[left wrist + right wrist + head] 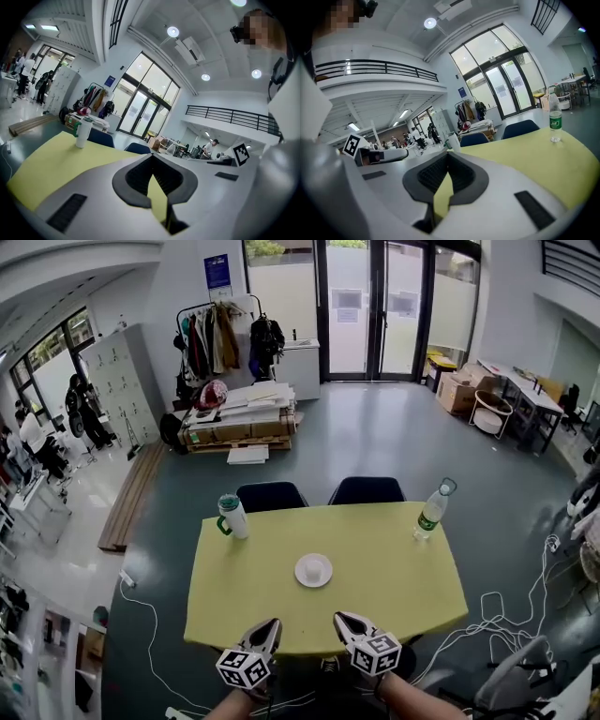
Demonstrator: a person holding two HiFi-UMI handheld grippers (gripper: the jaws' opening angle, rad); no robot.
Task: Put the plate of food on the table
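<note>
A small white plate (pixel 313 570) rests near the middle of the yellow-green table (pixel 394 587); what lies on it is too small to tell. My left gripper (pixel 272 623) and right gripper (pixel 339 617) hover side by side over the table's near edge, a short way in front of the plate, both shut and holding nothing. In the left gripper view the jaws (pixel 151 157) meet at the tip above the tabletop (pixel 47 164). The right gripper view shows the same closed tip (pixel 449 154) over the table (pixel 529 154). The plate is hidden in both gripper views.
A white tumbler with a green lid (pixel 232 516) stands at the table's far left, and a clear water bottle (pixel 430 510) at the far right. Two dark blue chairs (pixel 270 495) are tucked in at the far side. White cables (pixel 506 615) trail over the floor at the right.
</note>
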